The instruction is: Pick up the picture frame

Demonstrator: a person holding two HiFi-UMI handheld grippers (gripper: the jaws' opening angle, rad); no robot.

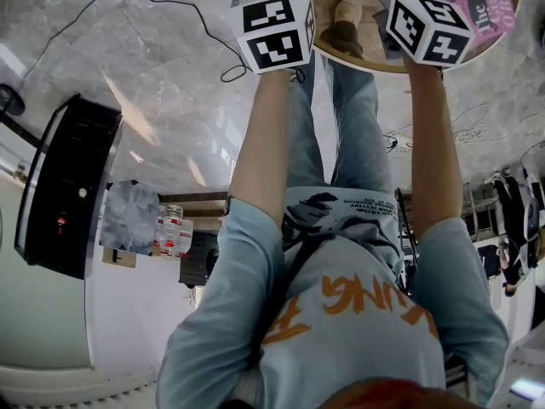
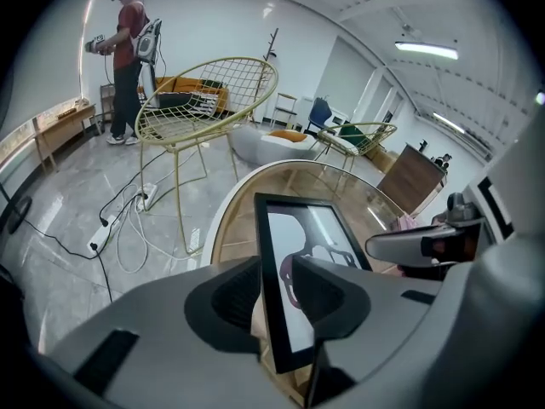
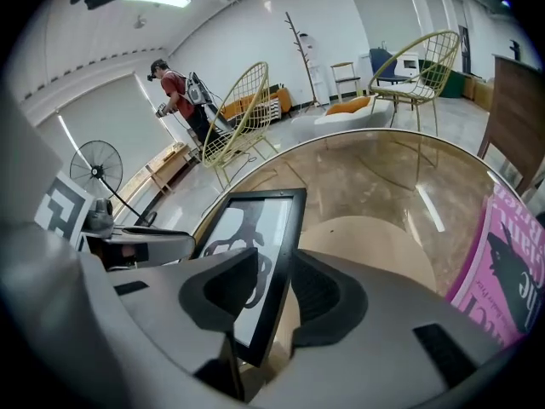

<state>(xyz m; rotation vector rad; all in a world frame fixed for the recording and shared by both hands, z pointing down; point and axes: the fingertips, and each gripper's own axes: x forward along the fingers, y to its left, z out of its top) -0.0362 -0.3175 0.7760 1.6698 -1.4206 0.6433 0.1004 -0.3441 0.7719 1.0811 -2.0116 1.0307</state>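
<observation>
The picture frame (image 2: 298, 228) has a black border around a white sheet with a dark swirling drawing. It tilts up over the round glass-topped table (image 2: 341, 186). My left gripper (image 2: 277, 292) is open, with the frame's left border between its pads. My right gripper (image 3: 274, 292) is also open, and the frame (image 3: 255, 220) has its right border between those pads. The frame's near edge is hidden behind both gripper bodies. In the head view only the marker cubes (image 1: 274, 31) show, at the top by the table's edge.
A pink magazine (image 3: 502, 271) lies on the table (image 3: 383, 177) to the right. Gold wire chairs (image 2: 204, 100) stand beyond it. Cables and a power strip (image 2: 102, 233) lie on the floor at left. A person (image 2: 128, 58) stands far off.
</observation>
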